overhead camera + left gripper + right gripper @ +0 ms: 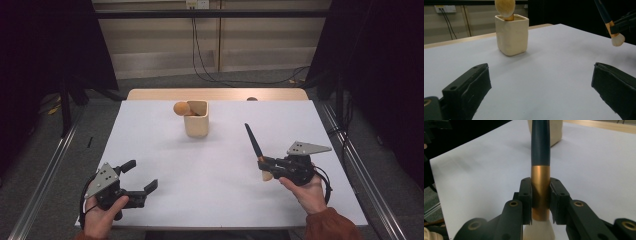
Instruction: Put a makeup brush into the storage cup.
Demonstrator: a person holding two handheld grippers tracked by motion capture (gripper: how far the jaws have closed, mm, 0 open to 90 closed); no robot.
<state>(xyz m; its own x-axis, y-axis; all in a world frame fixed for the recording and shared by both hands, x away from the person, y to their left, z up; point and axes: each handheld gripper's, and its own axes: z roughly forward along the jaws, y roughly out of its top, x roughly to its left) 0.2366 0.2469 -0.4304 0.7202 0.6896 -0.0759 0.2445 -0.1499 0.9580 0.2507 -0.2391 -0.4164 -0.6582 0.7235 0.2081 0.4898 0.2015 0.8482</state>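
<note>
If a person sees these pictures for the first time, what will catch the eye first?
Probably the makeup brush clamped by its gold collar in the right gripper, at the table's right side, dark handle pointing away. Next, the cream cup near the far middle, with another brush's fluffy head sticking out. The left gripper rests open and empty at the near left.

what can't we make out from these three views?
- Cup contents: its wall hides the standing brush below the rim in the high and left gripper views.
- Held brush: handle tip cut off by the top edge of the right gripper view; right gripper covers part of the gold band.
- Small dark object at the table's far edge, high view: too small to identify.
</note>
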